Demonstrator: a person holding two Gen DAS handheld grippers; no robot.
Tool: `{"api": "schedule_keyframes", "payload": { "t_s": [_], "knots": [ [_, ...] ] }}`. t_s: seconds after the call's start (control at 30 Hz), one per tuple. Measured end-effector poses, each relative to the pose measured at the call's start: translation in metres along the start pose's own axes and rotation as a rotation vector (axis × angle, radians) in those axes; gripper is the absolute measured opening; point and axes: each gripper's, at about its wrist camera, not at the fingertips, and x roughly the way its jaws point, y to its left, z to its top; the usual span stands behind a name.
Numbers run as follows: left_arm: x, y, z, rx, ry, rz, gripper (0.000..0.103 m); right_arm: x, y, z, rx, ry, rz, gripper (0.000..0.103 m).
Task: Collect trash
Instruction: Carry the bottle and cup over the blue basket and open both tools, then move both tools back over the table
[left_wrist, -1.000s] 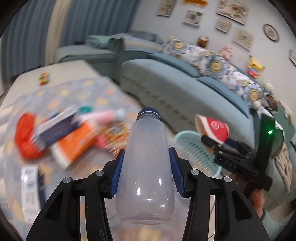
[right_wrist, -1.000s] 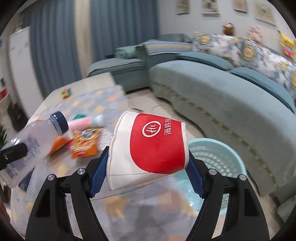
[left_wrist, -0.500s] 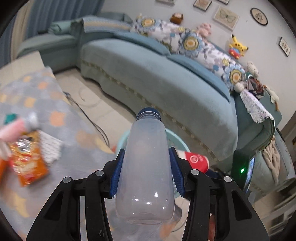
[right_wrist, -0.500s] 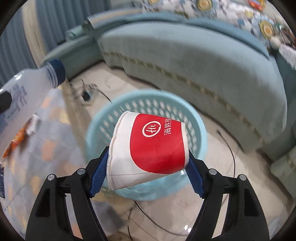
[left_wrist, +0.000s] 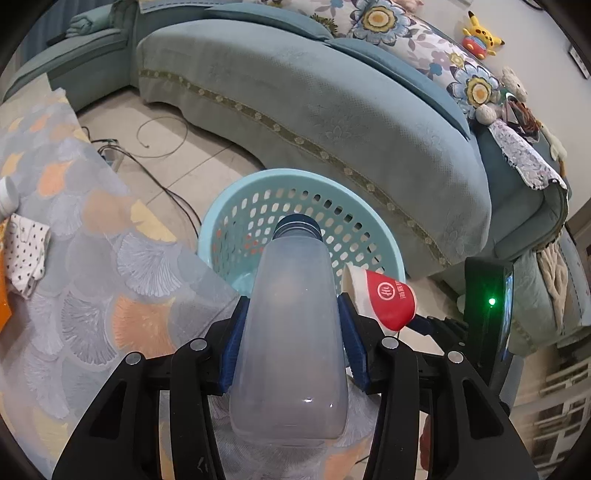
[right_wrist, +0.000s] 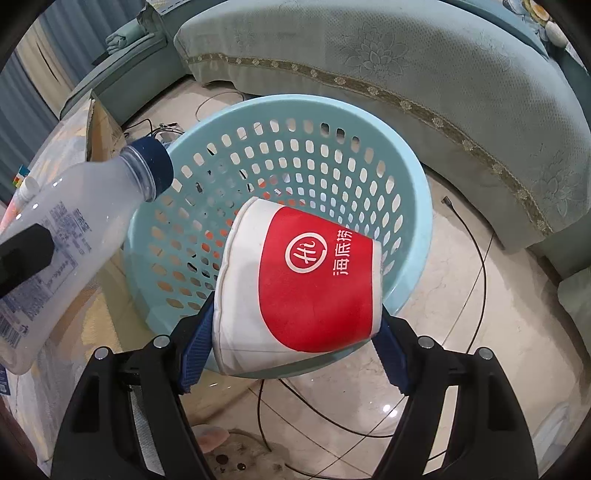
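Left gripper (left_wrist: 293, 343): black two-finger frame with blue ribbed pads (left_wrist: 232, 345), seen from its own wrist camera; jaws closed partway, clamped on either side of the translucent plastic bottle with a dark blue cap (left_wrist: 295, 332), which points forward along the fingers.
Left gripper, side view: one black finger (right_wrist: 24, 251) shows at the left edge of the right wrist view, pressed against the bottle's labelled body.
Right gripper (right_wrist: 295, 328): black frame, blue pads (right_wrist: 194, 350); jaws set wide, gripping the red-and-white paper cup (right_wrist: 299, 291) lying sideways between them.
Right gripper, side view: black body (left_wrist: 443, 328) to the right of the left gripper, tilted, cup at its tip.
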Motion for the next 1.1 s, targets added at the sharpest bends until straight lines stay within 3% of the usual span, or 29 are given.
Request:
{"api": "schedule_keyframes", "payload": {
  "t_s": [0.47,0.57,0.7,0.87,1.0,1.1],
  "knots": [
    [-0.016,0.005,-0.001,-0.009,-0.037,-0.016,0.049,-0.023,-0.019,0.001,0.060,-0.068,0.038,0.075],
    [-0.027,0.006,-0.002,-0.009,-0.072,-0.015,0.061,-0.032,-0.015,0.000,0.044,-0.095,0.045,0.075],
    [-0.045,0.010,-0.001,-0.030,-0.124,-0.033,0.068,-0.048,-0.005,-0.001,0.011,-0.146,0.057,0.075],
    [-0.077,0.019,-0.003,-0.051,-0.185,-0.004,0.069,-0.067,0.016,-0.002,-0.059,-0.203,0.067,0.075],
    [-0.121,0.032,-0.017,-0.068,-0.264,0.060,0.069,-0.078,0.043,-0.009,-0.134,-0.237,0.102,0.075],
    [-0.156,0.051,-0.033,-0.094,-0.321,0.126,0.076,-0.086,0.072,-0.015,-0.202,-0.263,0.136,0.075]
  ]
}}
